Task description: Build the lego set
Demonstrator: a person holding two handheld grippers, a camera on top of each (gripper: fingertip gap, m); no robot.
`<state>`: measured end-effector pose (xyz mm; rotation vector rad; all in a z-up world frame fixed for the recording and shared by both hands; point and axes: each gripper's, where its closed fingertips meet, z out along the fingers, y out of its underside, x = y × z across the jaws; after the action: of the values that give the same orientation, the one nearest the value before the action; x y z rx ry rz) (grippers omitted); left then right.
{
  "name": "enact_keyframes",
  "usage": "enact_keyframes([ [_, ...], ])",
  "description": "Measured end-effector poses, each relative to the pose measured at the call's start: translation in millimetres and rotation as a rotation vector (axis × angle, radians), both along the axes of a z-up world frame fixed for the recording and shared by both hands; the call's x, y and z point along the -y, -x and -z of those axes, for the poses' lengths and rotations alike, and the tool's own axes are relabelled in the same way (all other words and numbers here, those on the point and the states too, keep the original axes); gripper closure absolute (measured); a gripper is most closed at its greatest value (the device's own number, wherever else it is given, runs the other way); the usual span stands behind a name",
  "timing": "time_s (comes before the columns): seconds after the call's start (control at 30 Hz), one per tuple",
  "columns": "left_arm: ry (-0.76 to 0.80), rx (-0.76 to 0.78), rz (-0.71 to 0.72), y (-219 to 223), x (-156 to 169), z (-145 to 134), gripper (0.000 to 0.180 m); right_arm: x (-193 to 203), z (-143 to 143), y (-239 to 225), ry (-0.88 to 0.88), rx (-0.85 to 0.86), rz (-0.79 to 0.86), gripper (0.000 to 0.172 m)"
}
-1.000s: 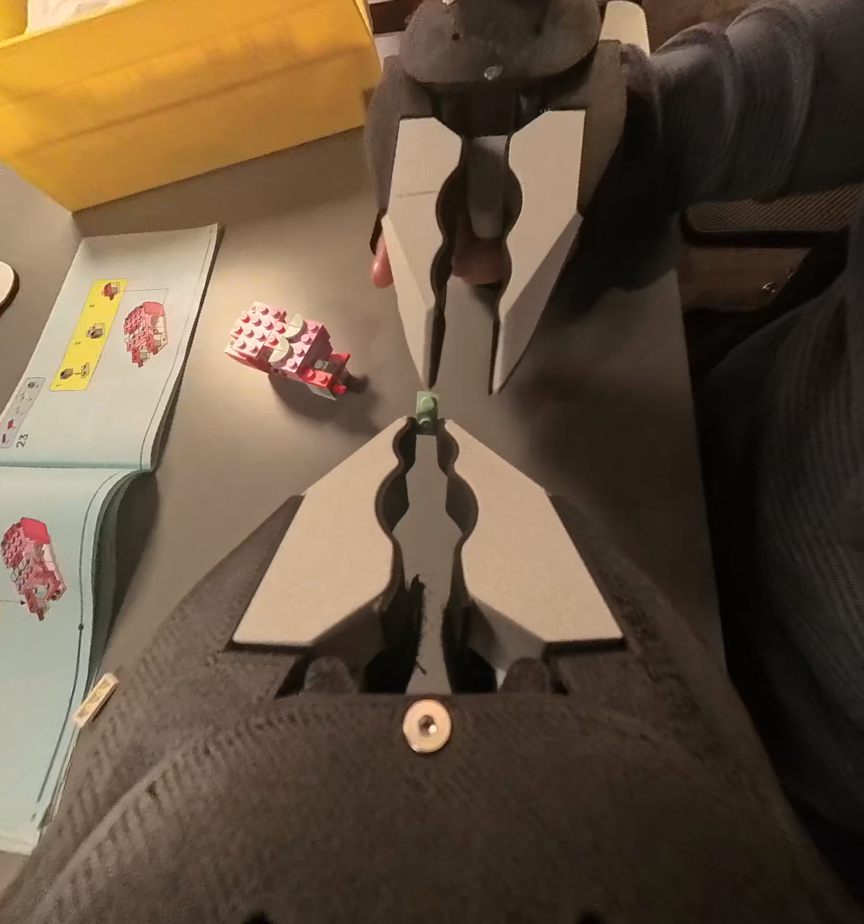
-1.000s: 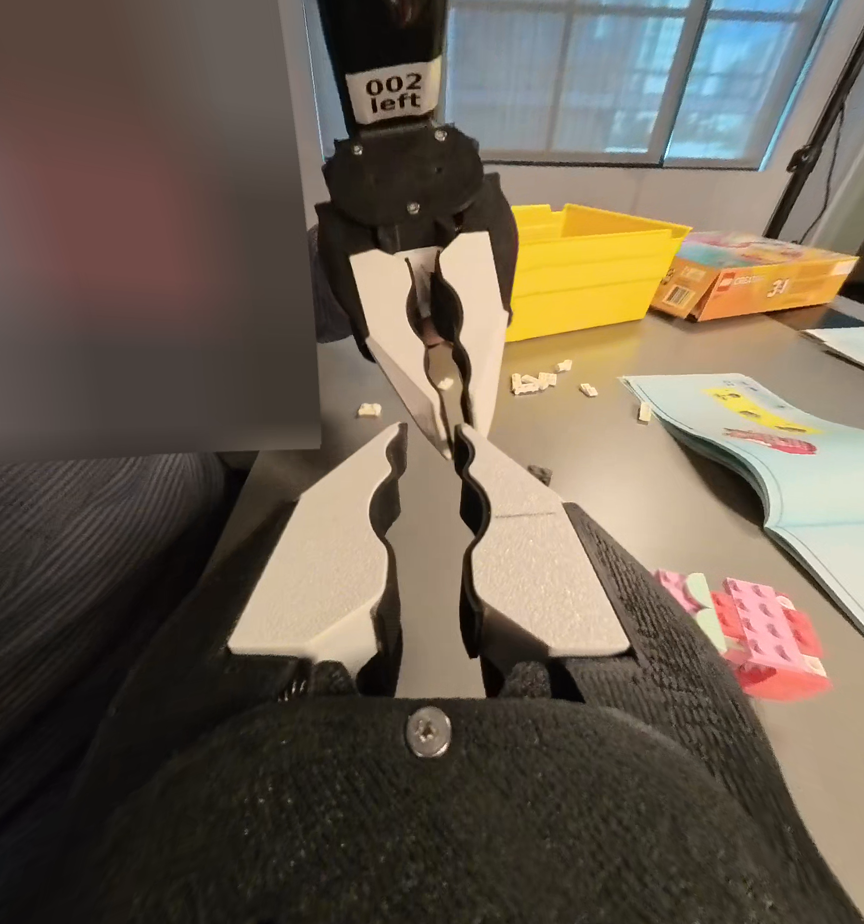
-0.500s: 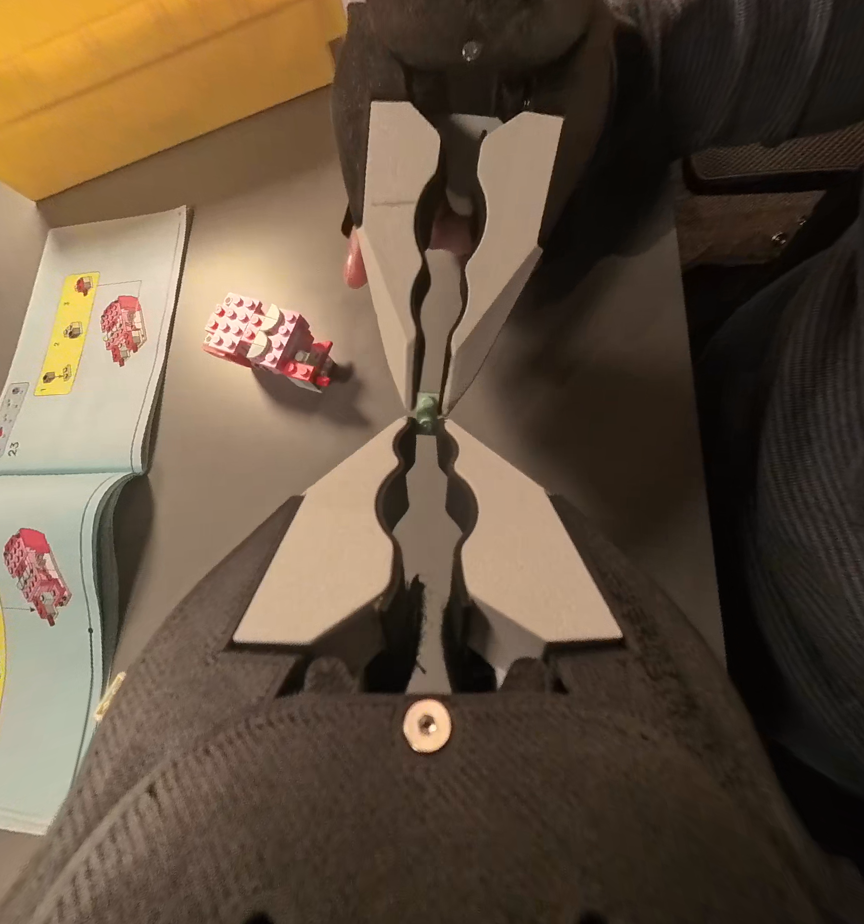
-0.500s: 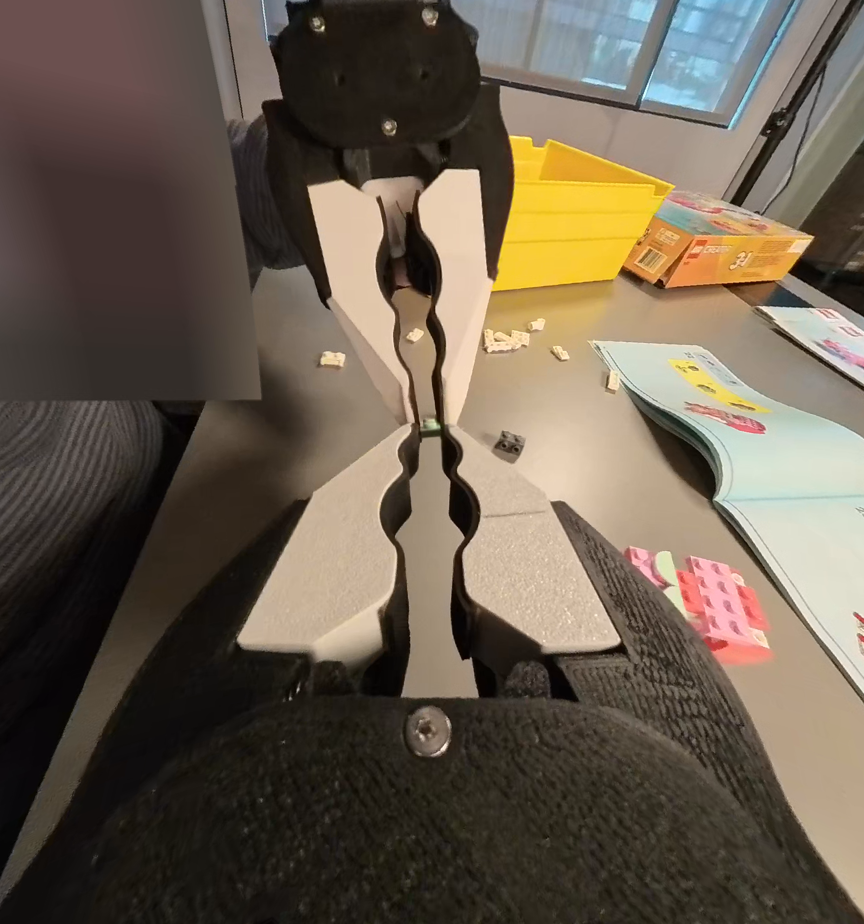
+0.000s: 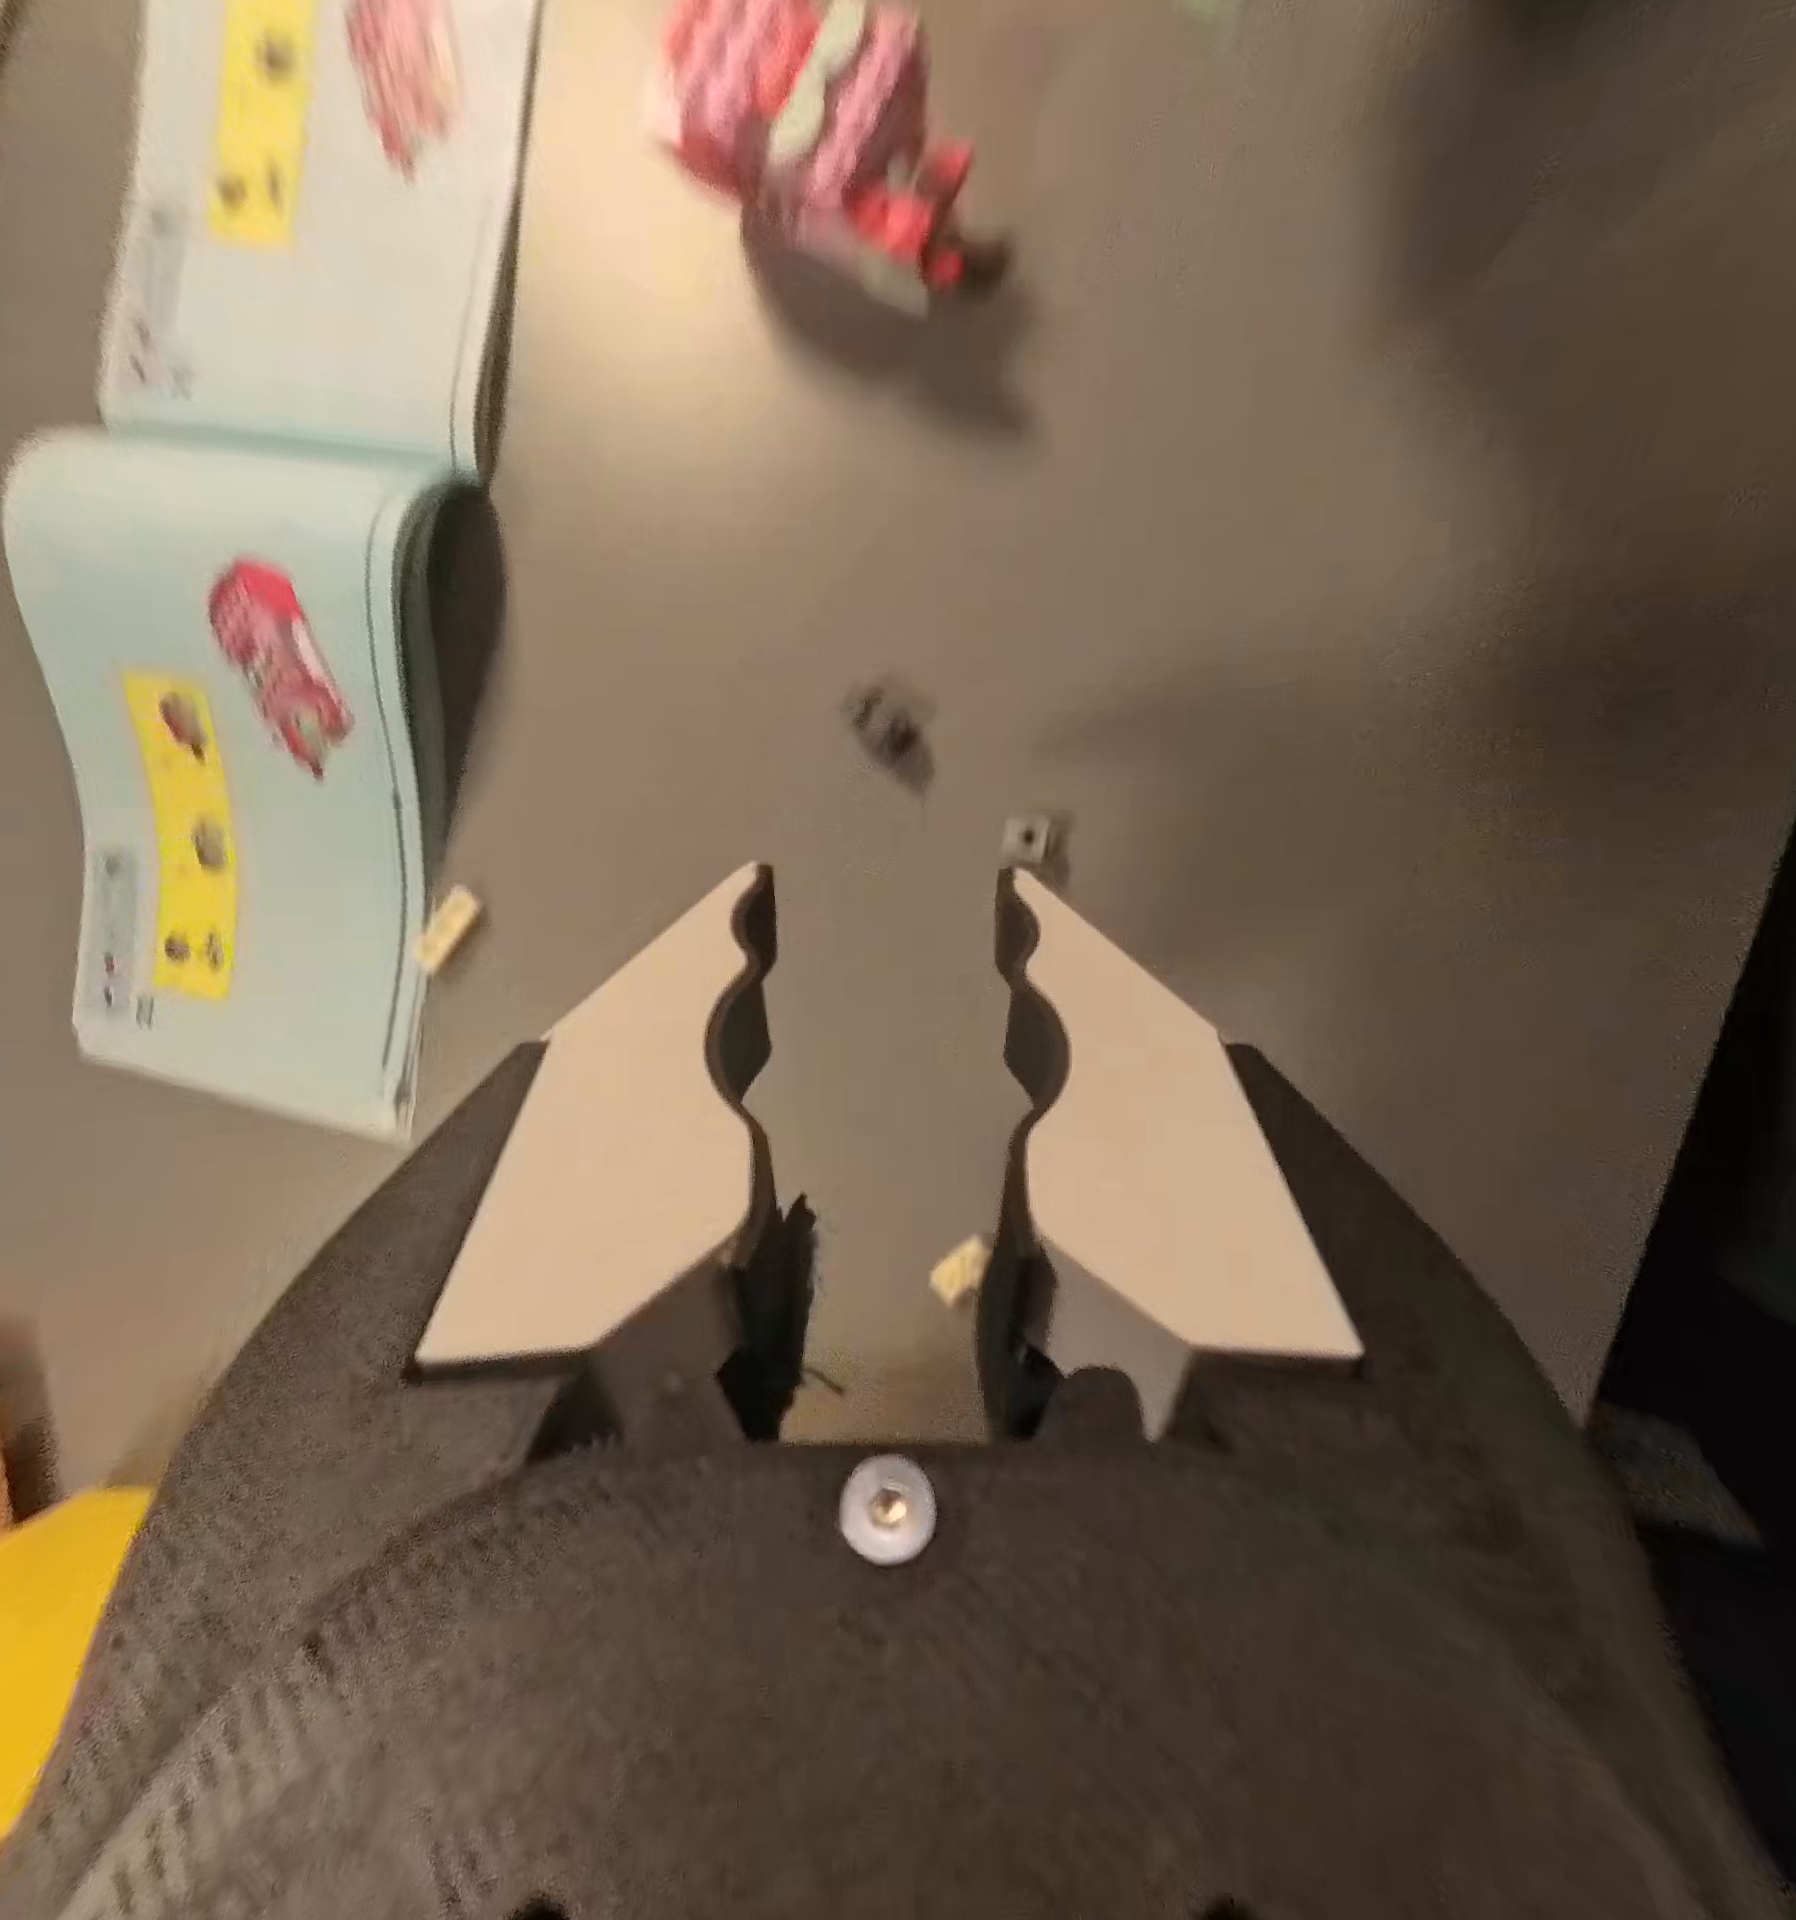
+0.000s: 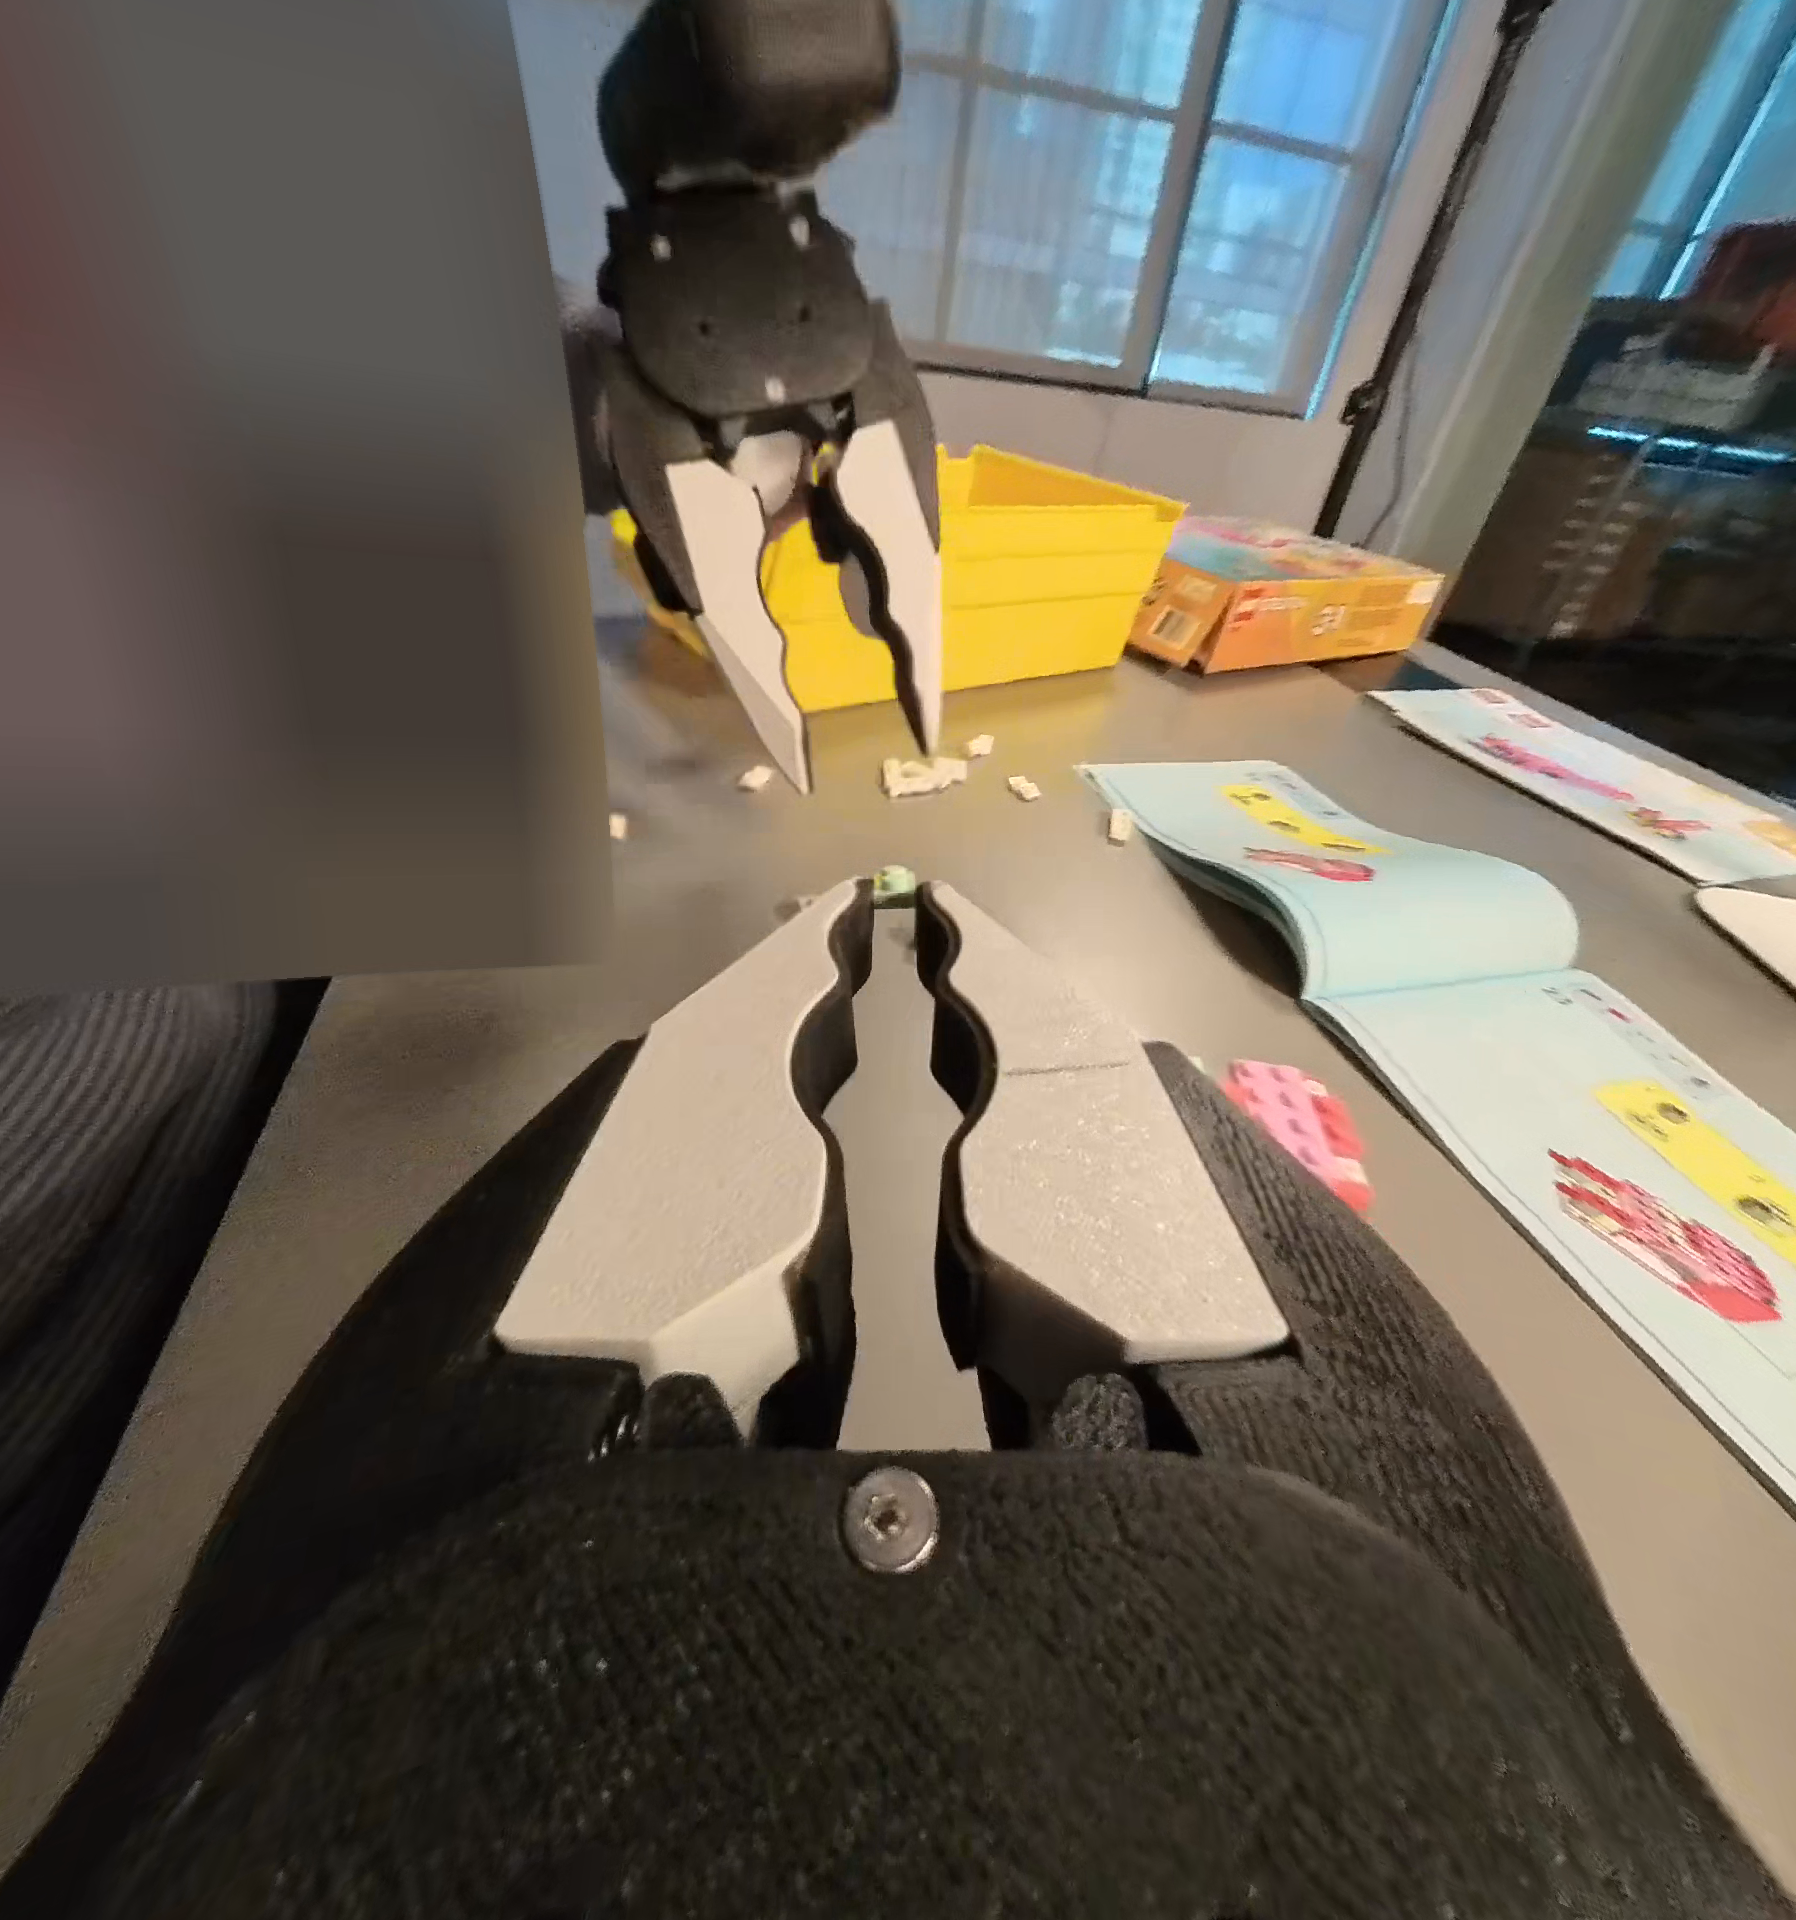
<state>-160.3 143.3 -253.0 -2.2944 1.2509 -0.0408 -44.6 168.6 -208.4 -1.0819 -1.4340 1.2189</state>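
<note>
Right gripper [image 6: 896, 902] pinches a small green brick [image 6: 894, 885] at its fingertips, above the grey table [image 6: 977, 831].

Left gripper [image 5: 886, 883] hangs with fingers spread and bare over the table; a small grey piece [image 5: 1031, 834] lies just beyond its right fingertip, a dark piece [image 5: 889, 727] farther off. Cream bricks [image 6: 920, 774] are scattered near the yellow bin [image 6: 1039, 592]. An open booklet [image 6: 1445, 935] lies right, a pink-and-red brick model [image 6: 1299, 1127] beside the right gripper.
</note>
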Motion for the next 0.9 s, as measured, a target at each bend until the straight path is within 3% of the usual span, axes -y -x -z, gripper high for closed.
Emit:
enact_keyframes([
  [0.1, 0.155, -0.078, 0.016, 17.5, 12.8, 13.5, 0.137, -4.8, -3.5, -3.5, 0.024, -0.024, 0.014, 0.166],
  [0.2, 0.228, -0.091, 0.104, 8.1, 21.0, 29.8, 0.14, -6.0, -4.2, -3.8, 0.029, -0.029, 0.019, 0.166],
  [0.47, 0.176, 0.025, 0.096, -18.1, 15.8, 41.1, 0.149, -8.7, -6.8, -6.0, 0.039, -0.048, 0.032, 0.166],
  [0.67, 0.105, 0.028, 0.124, -25.3, 15.7, 42.6, 0.156, -6.8, -6.0, -5.6, 0.023, -0.044, 0.029, 0.165],
  [0.9, 0.043, -0.165, 0.451, -31.3, 26.2, 27.3, 0.155, -5.4, -5.9, -5.6, 0.022, -0.043, 0.021, 0.165],
])
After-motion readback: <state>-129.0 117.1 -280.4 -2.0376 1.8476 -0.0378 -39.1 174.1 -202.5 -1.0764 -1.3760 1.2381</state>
